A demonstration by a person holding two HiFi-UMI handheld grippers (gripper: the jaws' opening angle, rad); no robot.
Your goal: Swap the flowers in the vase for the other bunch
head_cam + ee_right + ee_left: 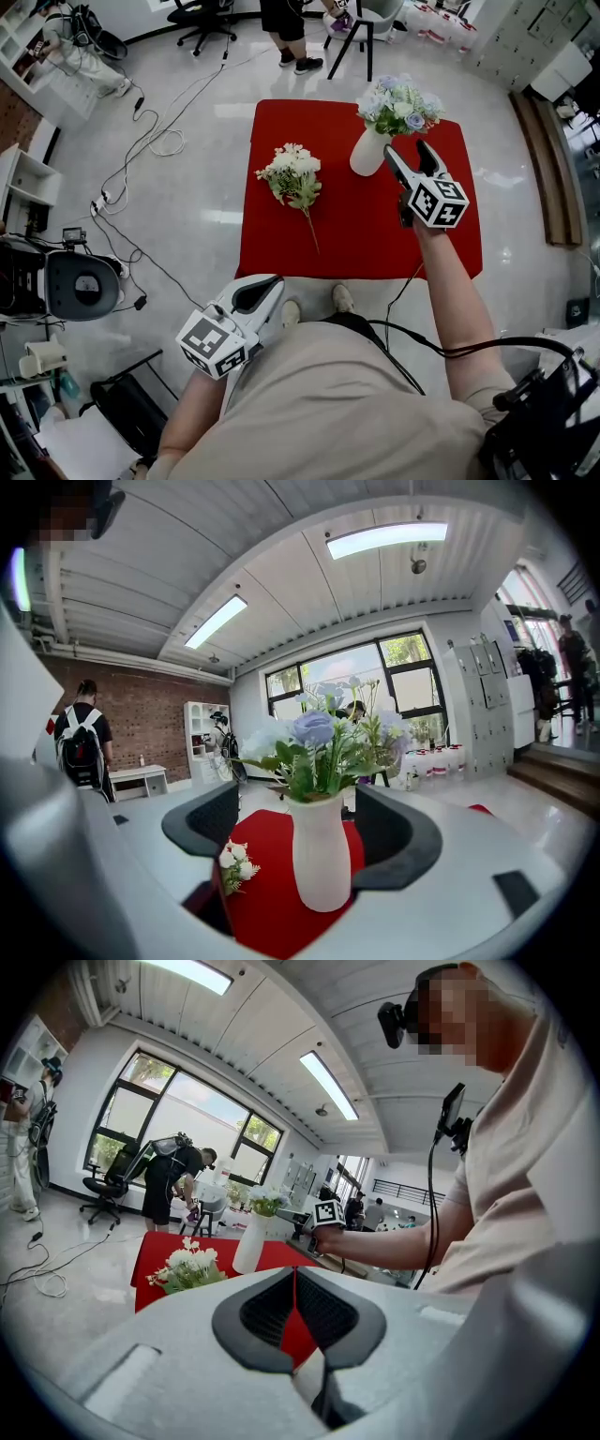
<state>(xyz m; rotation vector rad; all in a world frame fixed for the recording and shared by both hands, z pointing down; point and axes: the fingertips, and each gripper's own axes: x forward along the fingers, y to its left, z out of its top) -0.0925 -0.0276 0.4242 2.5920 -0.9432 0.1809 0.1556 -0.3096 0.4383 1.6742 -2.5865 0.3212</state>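
Right gripper (409, 150) nearer the vase (367, 153)
Its jaws stood apart, the upright vase straight ahead at the red table's (356, 234) far right; the left gripper (265, 289), jaws together, hung well back.

Open office-like lab space, office chair (202, 17) standing on glossy floor (202, 202), cables (150, 141) trailing across it, lockers (489, 705) lining one wall, strip lights (389, 538) glowing overhead.

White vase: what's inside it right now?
A bunch of pale blue and white flowers with green leaves stands in the white vase. Its stems below the neck are hidden, as is any water.
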